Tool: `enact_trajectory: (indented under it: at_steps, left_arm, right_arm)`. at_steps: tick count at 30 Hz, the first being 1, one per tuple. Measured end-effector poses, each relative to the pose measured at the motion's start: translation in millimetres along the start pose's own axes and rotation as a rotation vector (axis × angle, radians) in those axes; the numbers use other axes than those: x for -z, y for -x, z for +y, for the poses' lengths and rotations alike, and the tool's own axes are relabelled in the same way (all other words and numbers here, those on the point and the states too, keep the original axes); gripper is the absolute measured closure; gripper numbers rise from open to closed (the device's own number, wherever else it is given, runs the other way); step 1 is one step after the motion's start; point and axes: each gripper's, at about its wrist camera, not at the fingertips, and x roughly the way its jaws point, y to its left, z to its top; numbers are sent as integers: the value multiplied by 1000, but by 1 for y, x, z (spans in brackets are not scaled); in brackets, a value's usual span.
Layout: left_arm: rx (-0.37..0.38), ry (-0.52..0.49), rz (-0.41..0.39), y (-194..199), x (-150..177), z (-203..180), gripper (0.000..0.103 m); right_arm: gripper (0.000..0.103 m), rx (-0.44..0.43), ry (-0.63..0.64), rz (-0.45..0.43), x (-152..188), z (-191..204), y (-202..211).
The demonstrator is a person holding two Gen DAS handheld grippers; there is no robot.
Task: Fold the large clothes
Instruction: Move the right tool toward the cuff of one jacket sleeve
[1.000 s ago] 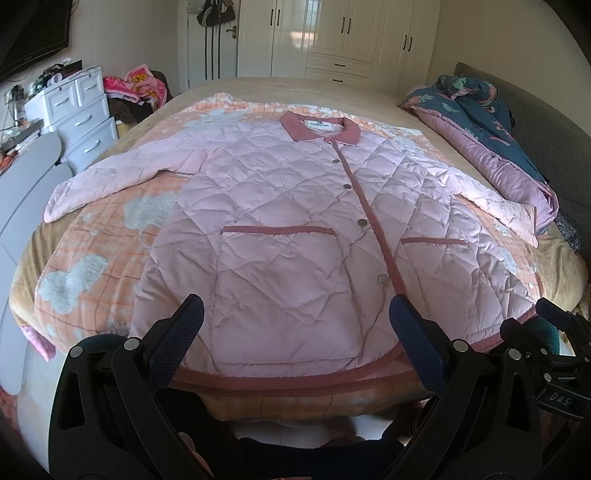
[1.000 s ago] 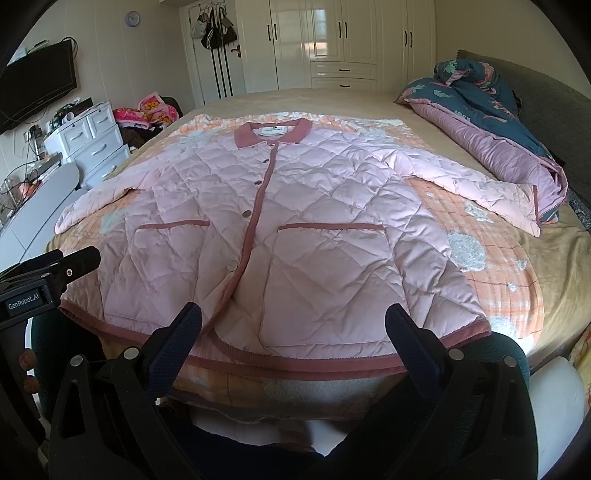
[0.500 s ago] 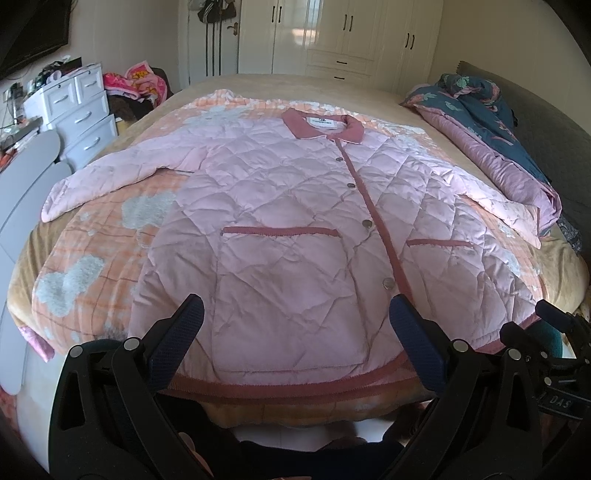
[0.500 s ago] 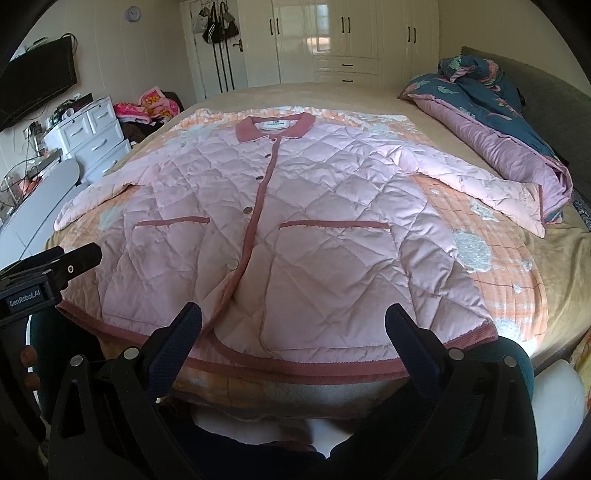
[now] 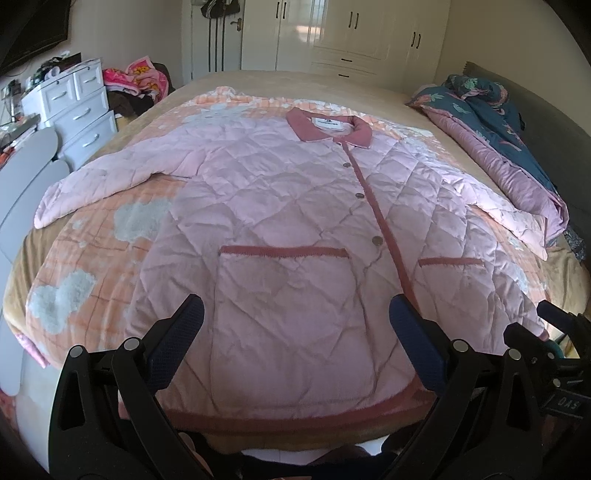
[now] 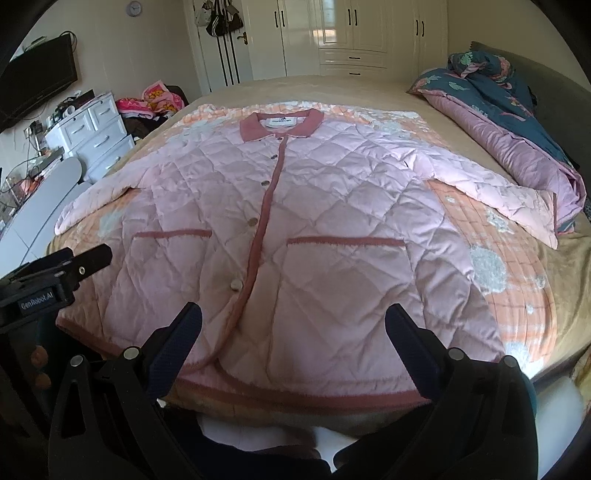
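A pink quilted jacket (image 5: 295, 221) lies spread flat and buttoned across the centre of both frames, on an orange checked blanket (image 5: 85, 258) covering a bed (image 6: 258, 88). Its dark pink collar (image 5: 328, 129) points toward the top of the frame, the sleeves stretch out to left and right, and the hem (image 6: 295, 391) runs along the bed's near edge at the bottom. The left gripper (image 5: 295, 347) hovers over the hem near the lower left pocket (image 5: 284, 254), its fingers (image 5: 177, 343) spread wide and holding nothing. The right gripper (image 6: 293, 343) hangs likewise over the hem, fingers (image 6: 410, 347) wide apart and empty, with the button placket (image 6: 258, 229) just left of centre. A bundled blue and purple quilt (image 6: 498, 110) sits at upper right, a white drawer unit (image 5: 74, 107) at upper left, and white wardrobes (image 6: 332, 33) line the top of the frame.
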Motion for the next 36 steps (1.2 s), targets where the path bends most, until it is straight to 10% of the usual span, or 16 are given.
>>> enact_trajectory:
  at_steps: [36]
  left_arm:
    - [0,15,-6,-43,-111,-13,9]
  right_arm:
    - [4,-34,-54,-48,-132,-13,-39]
